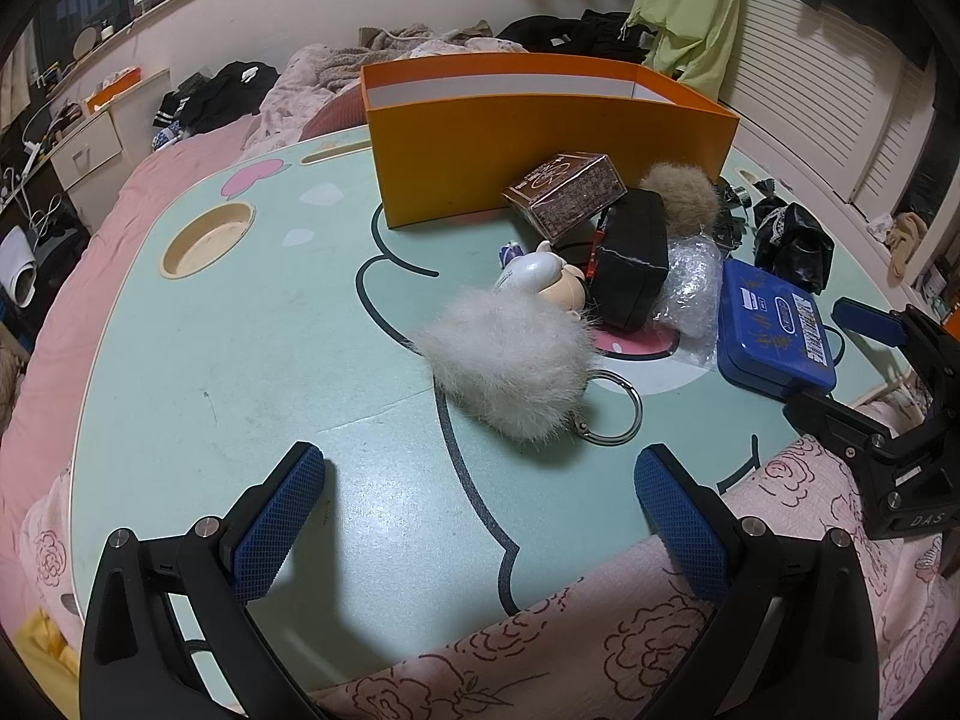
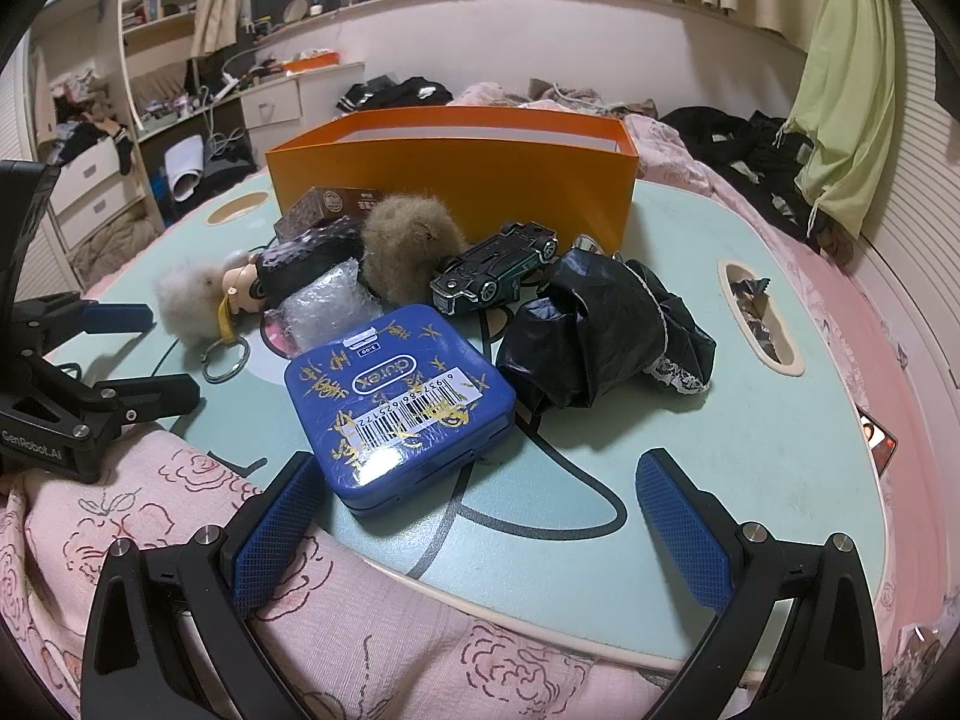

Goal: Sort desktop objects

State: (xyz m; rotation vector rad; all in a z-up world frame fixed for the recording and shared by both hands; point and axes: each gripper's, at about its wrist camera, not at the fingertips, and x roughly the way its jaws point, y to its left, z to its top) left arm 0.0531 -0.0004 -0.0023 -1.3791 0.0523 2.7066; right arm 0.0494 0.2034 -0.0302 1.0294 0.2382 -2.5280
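An orange box (image 1: 540, 144) stands open at the back of the green table (image 1: 240, 360); it also shows in the right wrist view (image 2: 450, 174). In front of it lie a white fur keychain with a doll (image 1: 510, 360), a brown patterned box (image 1: 564, 195), a black case (image 1: 636, 258), a brown pompom (image 2: 408, 246), bubble wrap (image 2: 330, 306), a blue tin (image 2: 399, 396), a toy car (image 2: 498, 270) and a black crumpled bag (image 2: 606, 330). My left gripper (image 1: 480, 510) is open and empty, short of the keychain. My right gripper (image 2: 480, 522) is open and empty, just short of the tin.
The table sits on a bed with a pink floral blanket (image 2: 180, 510). A round cup recess (image 1: 207, 237) is at the table's left and a slot with wrappers (image 2: 759, 315) at its right. Clothes (image 1: 216, 90) lie on the bed behind; drawers (image 2: 96, 180) stand at the left.
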